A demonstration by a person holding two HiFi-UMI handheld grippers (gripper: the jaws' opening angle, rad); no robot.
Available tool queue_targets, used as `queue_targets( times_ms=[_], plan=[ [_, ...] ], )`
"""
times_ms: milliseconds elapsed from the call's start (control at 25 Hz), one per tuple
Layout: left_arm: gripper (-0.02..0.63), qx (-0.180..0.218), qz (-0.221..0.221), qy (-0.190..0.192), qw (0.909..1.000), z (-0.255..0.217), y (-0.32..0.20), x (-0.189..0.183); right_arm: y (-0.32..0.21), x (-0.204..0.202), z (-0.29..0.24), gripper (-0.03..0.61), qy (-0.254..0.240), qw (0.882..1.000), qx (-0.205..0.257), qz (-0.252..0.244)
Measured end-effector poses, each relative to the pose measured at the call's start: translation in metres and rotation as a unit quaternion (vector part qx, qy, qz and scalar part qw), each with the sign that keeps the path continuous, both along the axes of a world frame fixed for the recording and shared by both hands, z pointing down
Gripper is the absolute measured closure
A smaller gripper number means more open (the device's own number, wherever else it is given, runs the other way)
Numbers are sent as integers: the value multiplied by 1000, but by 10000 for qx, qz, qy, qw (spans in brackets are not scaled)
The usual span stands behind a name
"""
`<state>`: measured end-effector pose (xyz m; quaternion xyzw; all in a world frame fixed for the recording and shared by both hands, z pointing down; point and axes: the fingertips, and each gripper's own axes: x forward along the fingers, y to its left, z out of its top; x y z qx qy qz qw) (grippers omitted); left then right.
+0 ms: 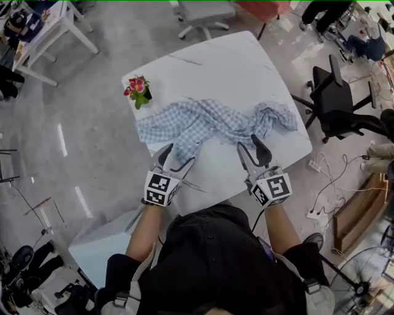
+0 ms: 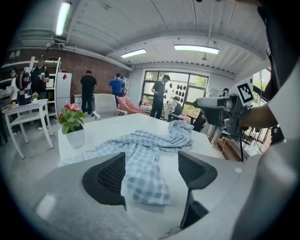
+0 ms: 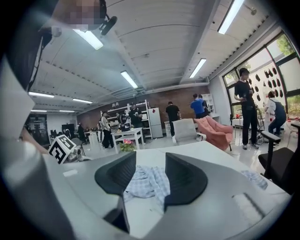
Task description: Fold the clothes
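Note:
A blue-and-white checked garment [image 1: 209, 120] lies crumpled in a long band across the white marble table [image 1: 228, 61]. My left gripper [image 1: 177, 157] hangs open at the table's near side, its jaws on either side of the garment's hanging near flap [image 2: 140, 159] without pressing it. My right gripper [image 1: 253, 145] stands open, jaws partly apart, just short of the bunched right part of the garment [image 3: 146, 183]. Nothing is gripped between its pads. The left gripper view also catches the right gripper [image 2: 220, 110] off to the right.
A small pot of pink flowers [image 1: 138, 91] stands at the table's left edge, close to the garment's left end. A black office chair [image 1: 335, 104] is to the right of the table, a grey chair [image 1: 203, 15] beyond it. Several people stand in the background.

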<state>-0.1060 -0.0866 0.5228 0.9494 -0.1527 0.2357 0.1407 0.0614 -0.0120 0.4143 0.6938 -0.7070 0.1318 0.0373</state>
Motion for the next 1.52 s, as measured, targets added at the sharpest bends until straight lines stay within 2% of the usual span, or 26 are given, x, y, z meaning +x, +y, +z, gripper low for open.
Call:
queue_targets(
  times_ms=[200, 400, 600, 760, 1000, 1280, 1400, 1520],
  plan=[
    [256, -264, -46, -490, 9984, 40, 10, -1, -15, 6, 22, 383, -58, 9990, -315, -314],
    [258, -174, -65, -759, 9969, 56, 11, 3, -22, 12, 36, 387, -122, 9976, -478, -485],
    [317, -139, -34, -1227, 9923, 83, 13, 4, -31, 9, 45, 388, -140, 9953, -622, -734],
    [339, -246, -41, -1391, 9900, 94, 15, 7, -37, 4, 44, 388, -160, 9934, -641, -933],
    [338, -237, -107, -1743, 9843, 103, 20, 3, -44, 2, 49, 388, -157, 9901, -744, -1179],
    [344, -195, -256, -1837, 9825, 108, 18, 4, -51, 1, 56, 393, -157, 9866, -822, -1401],
    [386, -243, -428, -1819, 9821, 108, 14, 3, -54, 1, 58, 394, -142, 9852, -856, -1480],
    [506, -247, -546, -1818, 9815, 108, 9, 1, -55, 1, 60, 396, -99, 9844, -878, -1524]
  ],
)
